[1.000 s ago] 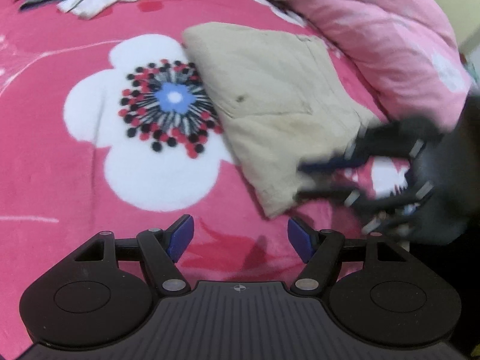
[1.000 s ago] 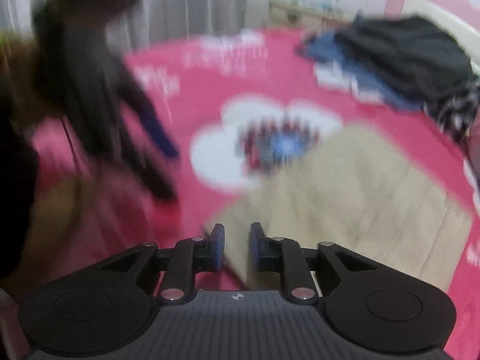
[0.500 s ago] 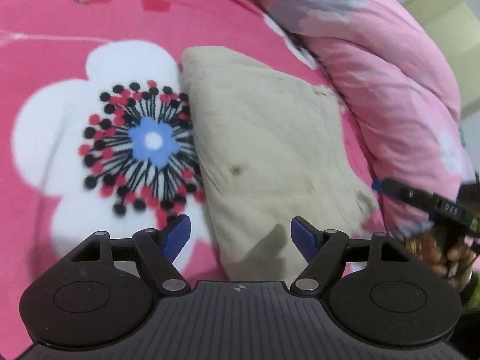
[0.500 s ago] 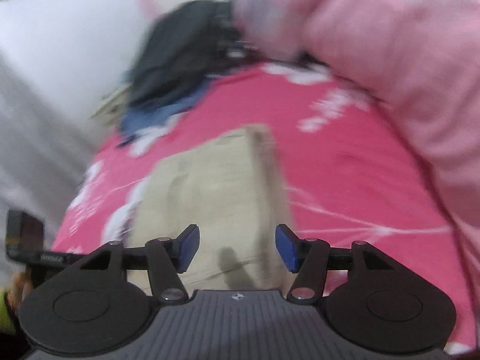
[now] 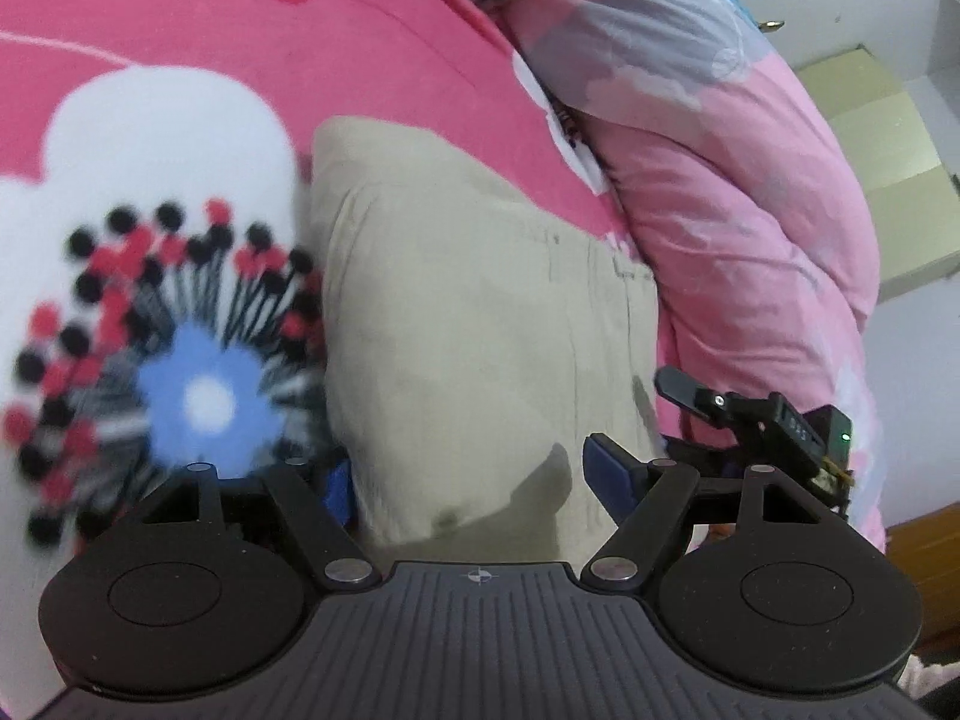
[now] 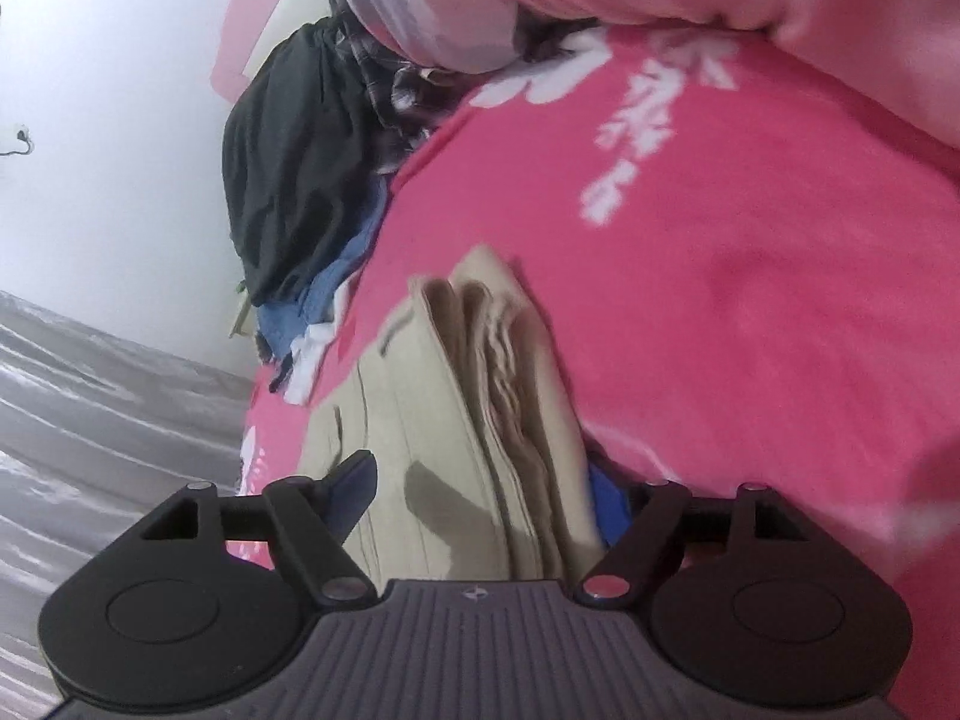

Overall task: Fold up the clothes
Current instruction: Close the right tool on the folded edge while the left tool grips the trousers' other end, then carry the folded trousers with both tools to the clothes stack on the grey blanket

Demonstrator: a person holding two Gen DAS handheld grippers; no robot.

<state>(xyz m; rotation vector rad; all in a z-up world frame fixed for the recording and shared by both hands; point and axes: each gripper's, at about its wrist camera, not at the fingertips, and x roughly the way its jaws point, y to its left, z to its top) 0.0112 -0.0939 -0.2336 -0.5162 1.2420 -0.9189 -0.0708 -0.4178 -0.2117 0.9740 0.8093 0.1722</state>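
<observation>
A folded beige garment [image 5: 480,324] lies on the pink flowered bedspread [image 5: 180,18]. My left gripper [image 5: 474,480] is open, its blue pads either side of the garment's near end; the left pad is partly under the cloth edge. My right gripper [image 6: 480,492] is open and straddles the stacked folded edge of the same garment [image 6: 456,396], seen side-on with its layers showing. The right gripper also shows in the left wrist view [image 5: 750,420] at the garment's right side.
A rolled pink quilt [image 5: 750,180] lies along the right of the garment. A heap of dark, blue and plaid clothes [image 6: 300,168] sits at the far end of the bed. A white wall [image 6: 120,120] and grey curtain [image 6: 90,396] lie beyond.
Both grippers have moved in on the beige garment and now straddle its edges. The right gripper swung round from the bed's middle to the garment's side and opened wide.
</observation>
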